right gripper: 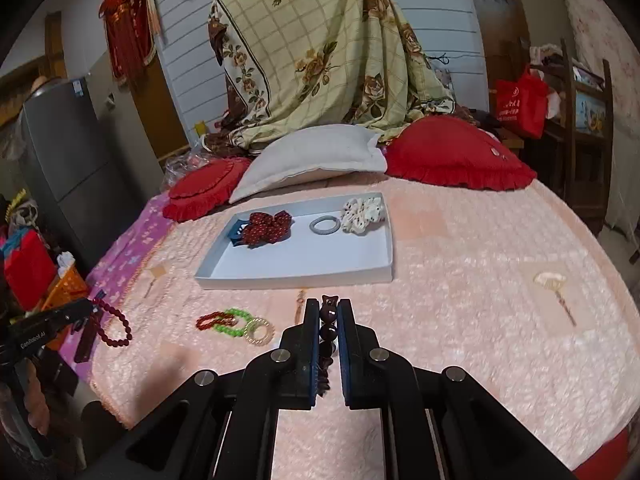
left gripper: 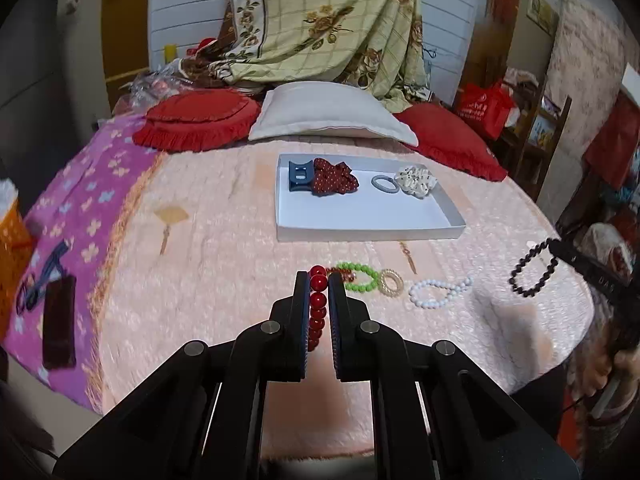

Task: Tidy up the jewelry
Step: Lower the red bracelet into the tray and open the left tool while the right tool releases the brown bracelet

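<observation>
My left gripper (left gripper: 319, 280) is shut on a red bead bracelet (left gripper: 317, 312), held above the pink bedspread; it also shows in the right wrist view (right gripper: 114, 326). My right gripper (right gripper: 329, 308) is shut on a dark bead bracelet (right gripper: 329, 330), which hangs at the right in the left wrist view (left gripper: 532, 270). A white tray (left gripper: 360, 220) holds a blue claw clip (left gripper: 299, 176), a red dotted scrunchie (left gripper: 334, 176), a grey ring (left gripper: 385, 183) and a white scrunchie (left gripper: 416, 180). On the bed lie a green bracelet (left gripper: 360, 278), a gold coil tie (left gripper: 390, 282) and a white bracelet (left gripper: 436, 292).
A white pillow (left gripper: 332, 114) and two red cushions (left gripper: 192, 120) lie behind the tray. A dark case (left gripper: 59, 322) lies on the purple blanket at the left. An orange basket (left gripper: 12, 248) stands off the bed's left edge. A small brown-red bracelet (right gripper: 212, 320) lies by the green one.
</observation>
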`<state>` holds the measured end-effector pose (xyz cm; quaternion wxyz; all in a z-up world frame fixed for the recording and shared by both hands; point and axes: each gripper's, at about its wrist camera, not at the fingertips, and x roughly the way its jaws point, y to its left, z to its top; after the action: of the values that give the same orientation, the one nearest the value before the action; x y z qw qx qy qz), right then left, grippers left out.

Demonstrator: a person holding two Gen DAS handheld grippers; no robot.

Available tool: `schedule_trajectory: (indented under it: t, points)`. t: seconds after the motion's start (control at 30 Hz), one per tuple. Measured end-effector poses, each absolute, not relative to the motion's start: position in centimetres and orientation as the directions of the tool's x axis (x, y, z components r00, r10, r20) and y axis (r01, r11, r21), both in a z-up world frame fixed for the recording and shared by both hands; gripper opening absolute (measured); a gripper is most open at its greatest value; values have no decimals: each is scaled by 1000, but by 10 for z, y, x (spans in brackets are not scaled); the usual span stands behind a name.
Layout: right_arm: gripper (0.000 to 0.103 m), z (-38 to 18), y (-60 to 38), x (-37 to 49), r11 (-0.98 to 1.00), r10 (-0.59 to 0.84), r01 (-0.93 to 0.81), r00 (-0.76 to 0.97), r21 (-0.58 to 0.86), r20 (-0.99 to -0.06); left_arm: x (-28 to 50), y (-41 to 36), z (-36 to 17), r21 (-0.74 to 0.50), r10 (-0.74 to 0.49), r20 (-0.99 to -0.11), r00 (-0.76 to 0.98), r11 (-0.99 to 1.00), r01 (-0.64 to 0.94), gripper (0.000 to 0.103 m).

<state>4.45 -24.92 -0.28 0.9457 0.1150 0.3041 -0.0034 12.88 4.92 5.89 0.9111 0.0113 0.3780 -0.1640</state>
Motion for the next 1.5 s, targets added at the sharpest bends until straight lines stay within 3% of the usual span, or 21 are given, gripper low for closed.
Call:
schedule_trajectory:
  t: [0.4, 0.8, 1.03, 1.33, 1.5]
  points:
    - [8, -3, -262, 133, 982, 23, 102, 772, 160, -635, 223, 1, 54, -55, -271, -740, 616, 937, 346, 8]
    - [8, -29, -249, 235, 991, 7, 90, 697, 97, -717, 325, -34, -2, -96, -247, -822, 513, 948, 303, 8]
    - [8, -55, -251, 270, 974, 105, 82, 661, 211, -743, 358, -25, -39, -77, -188, -858, 479, 967, 242, 8]
    - [8, -99, -279, 284, 972, 16, 181, 595, 153, -803, 375, -12, -67, -29, -118, -873, 472, 981, 193, 8]
    - [8, -107, -280, 286, 976, -2, 179, 584, 126, -812, 378, -5, -68, -65, -136, -874, 466, 984, 165, 12]
